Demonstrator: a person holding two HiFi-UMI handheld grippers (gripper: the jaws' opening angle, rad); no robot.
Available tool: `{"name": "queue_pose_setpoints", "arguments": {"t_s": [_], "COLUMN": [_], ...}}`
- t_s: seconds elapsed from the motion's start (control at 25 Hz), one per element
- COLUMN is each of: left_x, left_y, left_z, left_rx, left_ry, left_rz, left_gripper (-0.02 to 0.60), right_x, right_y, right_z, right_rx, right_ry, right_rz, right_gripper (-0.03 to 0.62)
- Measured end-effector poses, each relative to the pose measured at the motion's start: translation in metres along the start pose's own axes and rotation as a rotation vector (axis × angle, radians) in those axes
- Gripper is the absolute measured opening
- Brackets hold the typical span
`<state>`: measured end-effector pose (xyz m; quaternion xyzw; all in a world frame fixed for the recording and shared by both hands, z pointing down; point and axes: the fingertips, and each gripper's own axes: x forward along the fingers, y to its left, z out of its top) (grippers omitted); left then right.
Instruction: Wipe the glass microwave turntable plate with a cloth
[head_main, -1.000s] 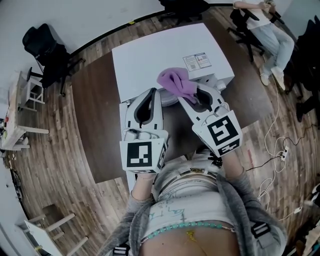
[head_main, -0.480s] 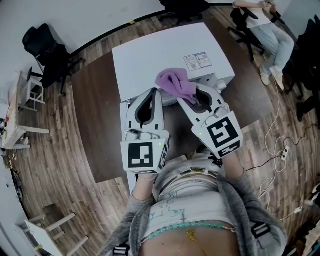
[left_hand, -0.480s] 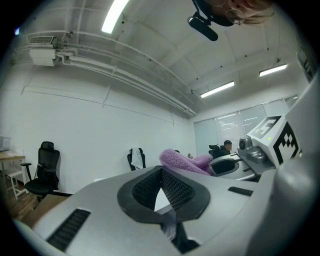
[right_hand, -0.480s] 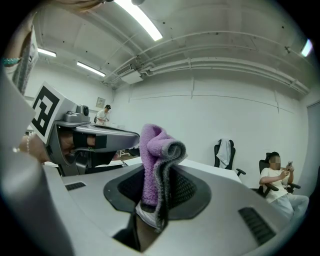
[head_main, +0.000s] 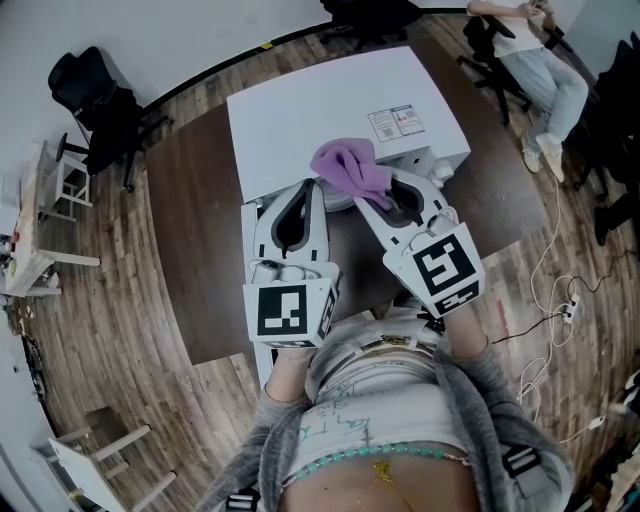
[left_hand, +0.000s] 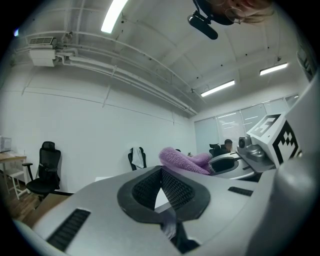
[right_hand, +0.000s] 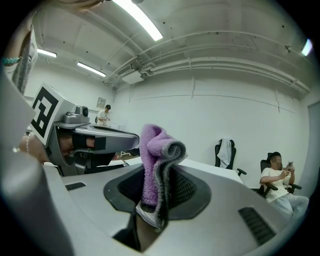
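The purple cloth (head_main: 350, 165) is bunched over the near edge of the white table (head_main: 300, 110). My right gripper (head_main: 368, 203) is shut on it; in the right gripper view the cloth (right_hand: 152, 150) stands folded up out of that gripper (right_hand: 161, 172). Under the cloth lies the pale round glass plate (head_main: 337, 203), mostly hidden. My left gripper (head_main: 312, 186) is shut, its tips at the plate's left rim. In the left gripper view a thin translucent edge (left_hand: 169, 227) sits pinched low between the closed jaws of this gripper (left_hand: 161, 171). The cloth (left_hand: 182, 161) shows beyond them.
A printed label sheet (head_main: 393, 122) lies on the table's far right. A dark brown mat (head_main: 195, 200) lies under the table. A black office chair (head_main: 95, 105) stands at the left, a seated person (head_main: 540, 60) at the far right, and cables (head_main: 560, 290) lie on the floor.
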<state>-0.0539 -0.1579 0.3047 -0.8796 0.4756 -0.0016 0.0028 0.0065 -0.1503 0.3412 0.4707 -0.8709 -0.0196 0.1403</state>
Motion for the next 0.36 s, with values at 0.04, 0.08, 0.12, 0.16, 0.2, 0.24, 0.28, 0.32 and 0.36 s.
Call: {"name": "queue_pose_setpoints", "arguments": {"t_s": [0.04, 0.08, 0.12, 0.16, 0.2, 0.24, 0.28, 0.32, 0.36], "left_x": [0.0, 0.0, -0.001, -0.003, -0.005, -0.007, -0.009, -0.01, -0.011], "left_y": [0.0, 0.0, 0.0, 0.0, 0.0, 0.0, 0.0, 0.0, -0.001], "left_z": [0.0, -0.001, -0.001, -0.001, -0.001, -0.001, -0.001, -0.001, -0.001], "left_rx": [0.001, 0.002, 0.002, 0.001, 0.001, 0.001, 0.003, 0.005, 0.006], "left_ry": [0.002, 0.005, 0.007, 0.008, 0.008, 0.007, 0.005, 0.003, 0.001], "left_rz": [0.001, 0.002, 0.003, 0.003, 0.003, 0.003, 0.002, 0.0, -0.001], "left_gripper": [0.011, 0.011, 0.011, 0.011, 0.011, 0.011, 0.011, 0.011, 0.011], "right_x": [0.0, -0.001, -0.001, -0.002, -0.003, -0.004, -0.005, -0.006, -0.006], "right_y": [0.0, 0.0, 0.001, 0.003, 0.004, 0.006, 0.007, 0.007, 0.008], "right_z": [0.0, 0.0, 0.0, 0.0, 0.001, 0.002, 0.002, 0.003, 0.004], "right_rx": [0.0, 0.0, -0.001, -0.004, -0.009, -0.012, -0.014, -0.015, -0.016], "right_ry": [0.0, 0.0, 0.0, 0.0, -0.001, -0.002, -0.004, -0.005, -0.007], "right_rz": [0.0, 0.0, 0.0, 0.0, 0.0, -0.001, -0.003, -0.005, -0.007], "right_gripper": [0.12, 0.12, 0.119, 0.12, 0.12, 0.12, 0.12, 0.12, 0.12]}}
